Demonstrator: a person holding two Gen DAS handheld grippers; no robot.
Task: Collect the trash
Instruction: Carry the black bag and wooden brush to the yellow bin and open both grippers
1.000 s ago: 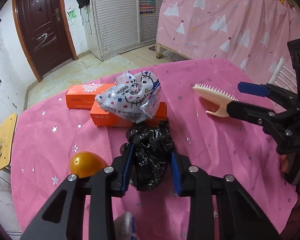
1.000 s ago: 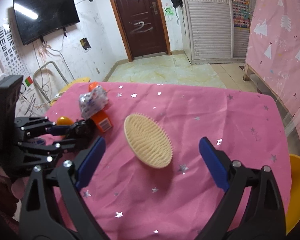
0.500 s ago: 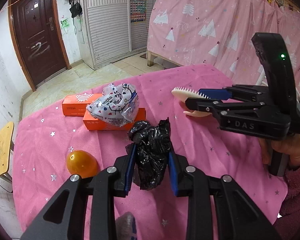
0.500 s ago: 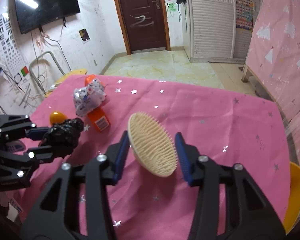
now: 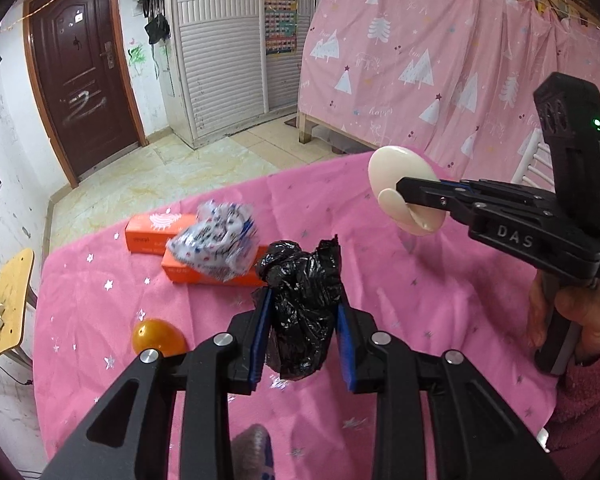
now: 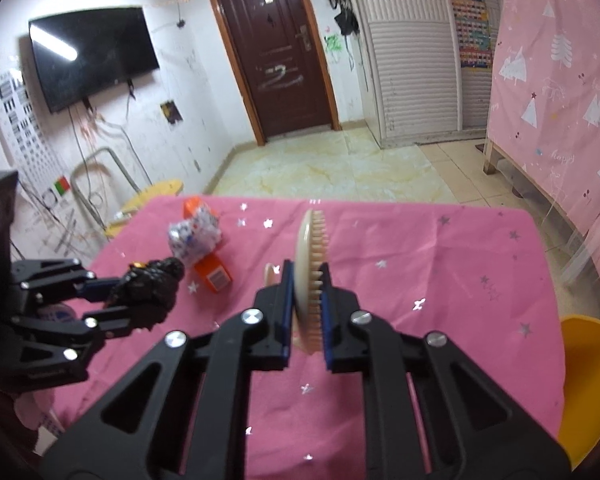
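Note:
My left gripper (image 5: 302, 312) is shut on a crumpled black plastic bag (image 5: 302, 300) and holds it above the pink table; the bag also shows in the right wrist view (image 6: 148, 296). My right gripper (image 6: 306, 292) is shut on a cream oval brush (image 6: 310, 256), held on edge above the table, bristles to the right. In the left wrist view the brush (image 5: 404, 188) shows its smooth back at the right gripper's tip. A crumpled white patterned wrapper (image 5: 216, 244) lies on two orange boxes (image 5: 204, 276).
A gold ball (image 5: 158, 338) lies on the pink starred tablecloth (image 5: 380, 276) at the left. A yellow chair (image 6: 588, 376) stands at the table's right edge, a wooden stool (image 5: 8, 304) at its left. Pink curtains hang behind.
The right gripper has shut on the brush, lifted it and turned it on edge. The left gripper, shut on the black bag, has raised it off the table.

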